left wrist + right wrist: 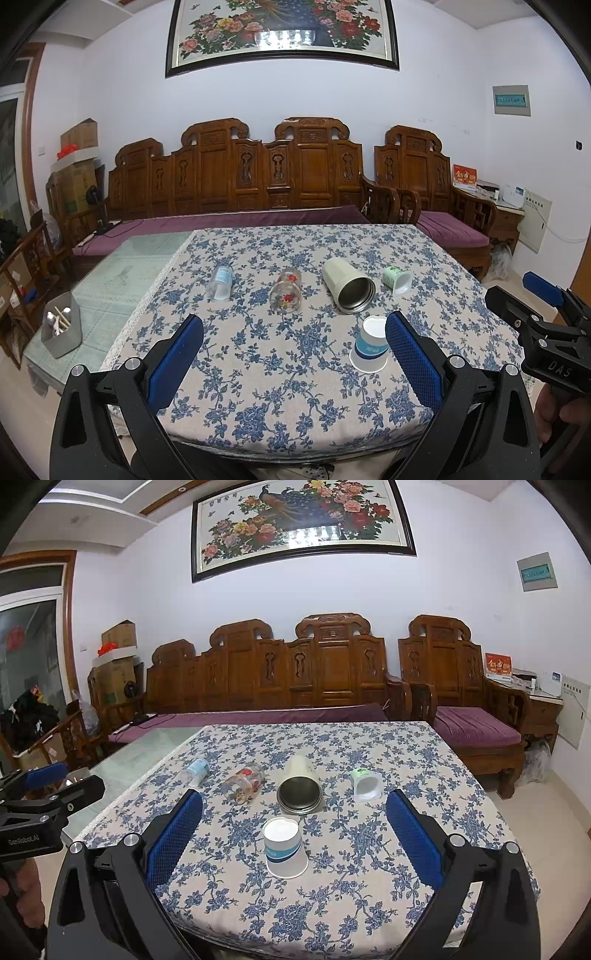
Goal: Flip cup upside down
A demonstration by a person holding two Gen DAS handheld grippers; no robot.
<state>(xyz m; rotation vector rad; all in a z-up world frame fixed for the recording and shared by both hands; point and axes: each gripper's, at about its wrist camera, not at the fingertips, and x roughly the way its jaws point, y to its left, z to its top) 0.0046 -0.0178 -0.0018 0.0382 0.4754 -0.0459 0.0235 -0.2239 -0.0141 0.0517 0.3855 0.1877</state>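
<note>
On floral cloth (pixel 332 904): conical paper cup (pixel 284 849).

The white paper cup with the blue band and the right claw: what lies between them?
Only bare floral tablecloth lies between the white paper cup with the blue band and the open right claw, as the right wrist view shows.

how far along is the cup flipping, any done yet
One looks done: the paper cup stands upside down on the tablecloth, wide rim down. Nothing is in hand; the left gripper and right gripper are both open and empty. Left: four lie on their sides, the clear plastic cup, floral glass, metal tumbler and green cup.
</note>
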